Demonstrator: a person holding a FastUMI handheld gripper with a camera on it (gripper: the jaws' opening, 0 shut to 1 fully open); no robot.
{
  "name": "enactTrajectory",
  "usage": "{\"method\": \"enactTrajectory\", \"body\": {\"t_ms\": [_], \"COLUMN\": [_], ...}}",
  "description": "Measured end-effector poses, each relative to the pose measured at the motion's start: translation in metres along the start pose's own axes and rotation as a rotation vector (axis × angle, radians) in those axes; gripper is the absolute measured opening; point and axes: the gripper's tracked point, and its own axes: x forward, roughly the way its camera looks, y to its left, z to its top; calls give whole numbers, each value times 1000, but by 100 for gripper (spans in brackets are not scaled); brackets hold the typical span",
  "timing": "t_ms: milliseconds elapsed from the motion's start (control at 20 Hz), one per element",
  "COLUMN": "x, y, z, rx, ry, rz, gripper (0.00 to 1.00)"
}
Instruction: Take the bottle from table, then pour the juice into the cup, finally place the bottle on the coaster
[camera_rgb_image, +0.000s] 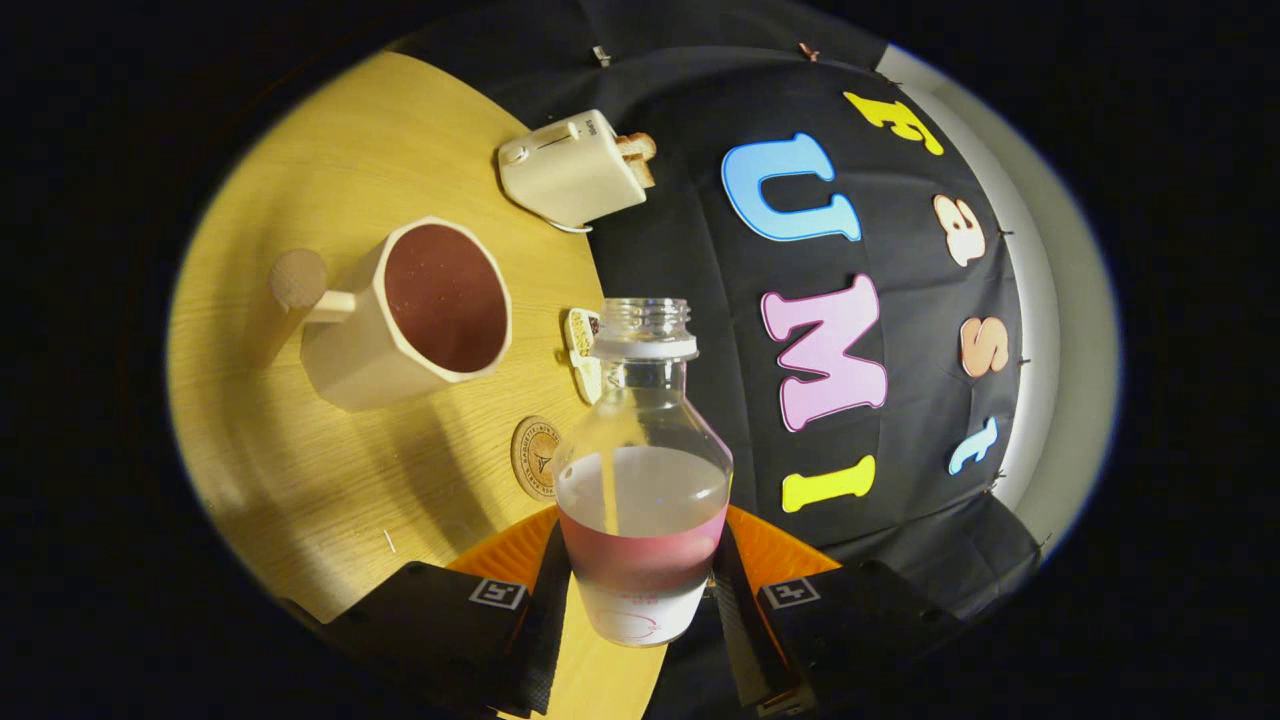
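My gripper (640, 590) is shut on a clear, uncapped bottle (642, 470), both fingers pressing its lower body. The bottle holds pale pinkish juice up to about half its height, and its open mouth points away from me. The whole scene is rolled sideways, so the gripper is tilted. Beyond the fingers to the left stands a cream cup (405, 315) with a handle, dark red juice inside it. A round brown coaster (536, 457) lies on the wooden table (300, 470) just beside the bottle, partly hidden behind it.
A cream toaster (572, 168) with bread slices in it stands farther back on the table, near the cloth wall. A small patterned item (582, 350) lies behind the bottle's neck. A round wooden knob (297, 279) sits by the cup's handle.
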Motion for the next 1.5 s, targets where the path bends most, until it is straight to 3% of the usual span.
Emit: {"method": "enactTrajectory", "body": {"t_ms": [900,1500], "x": [11,17], "y": [14,10], "z": [1,12], "rx": [-267,-380], "ry": [28,-1], "rz": [36,9], "gripper": [70,70]}}
